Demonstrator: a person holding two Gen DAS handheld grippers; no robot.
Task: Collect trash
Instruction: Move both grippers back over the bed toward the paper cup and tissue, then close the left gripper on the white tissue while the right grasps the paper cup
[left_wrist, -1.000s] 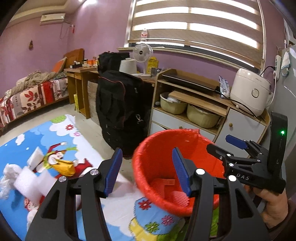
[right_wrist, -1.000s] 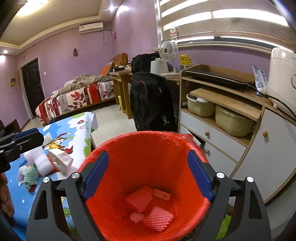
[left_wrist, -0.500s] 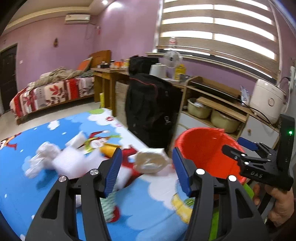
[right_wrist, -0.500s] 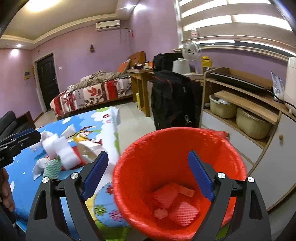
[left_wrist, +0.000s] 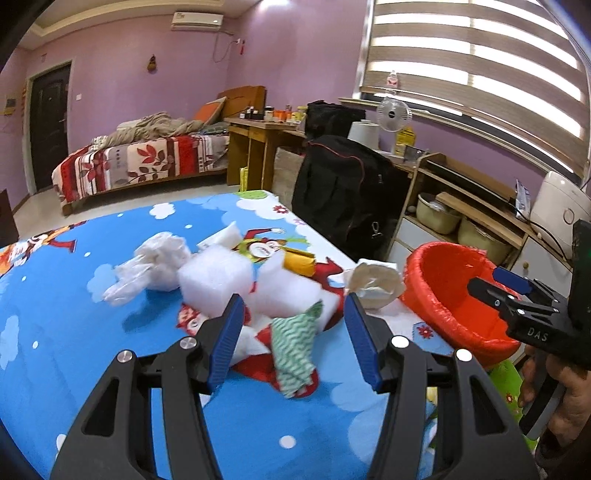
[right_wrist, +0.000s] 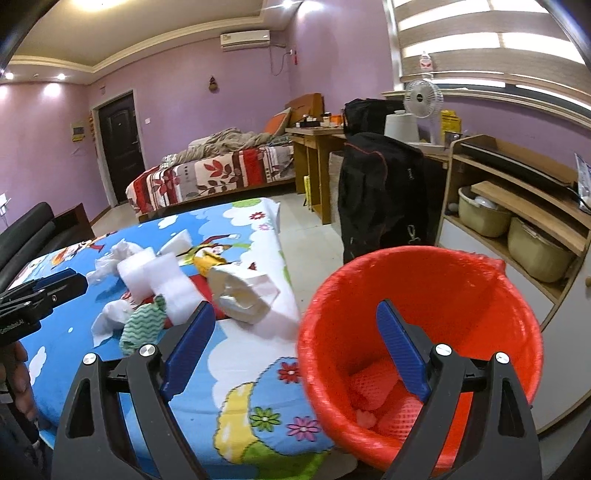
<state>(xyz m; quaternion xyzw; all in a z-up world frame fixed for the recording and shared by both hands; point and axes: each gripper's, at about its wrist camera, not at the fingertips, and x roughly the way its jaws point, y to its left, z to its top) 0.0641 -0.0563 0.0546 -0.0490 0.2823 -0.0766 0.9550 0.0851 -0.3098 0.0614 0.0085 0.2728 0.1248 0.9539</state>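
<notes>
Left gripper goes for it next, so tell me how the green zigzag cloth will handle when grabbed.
The green zigzag cloth lies crumpled and folded, so it is probably floppy and will droop from the left gripper. It looks thin, likely light. Its woven look suggests little slipping.

Trash pile (left_wrist: 236, 280) on table (left_wrist: 74, 332); bin (right_wrist: 424, 332) right, beside table edge.

The left gripper (left_wrist: 293, 314) points forward and down, jaws apart, nothing between them — the right gripper (left_wrist: 495, 282), at its three o'clock, likewise gapes empty.
</notes>
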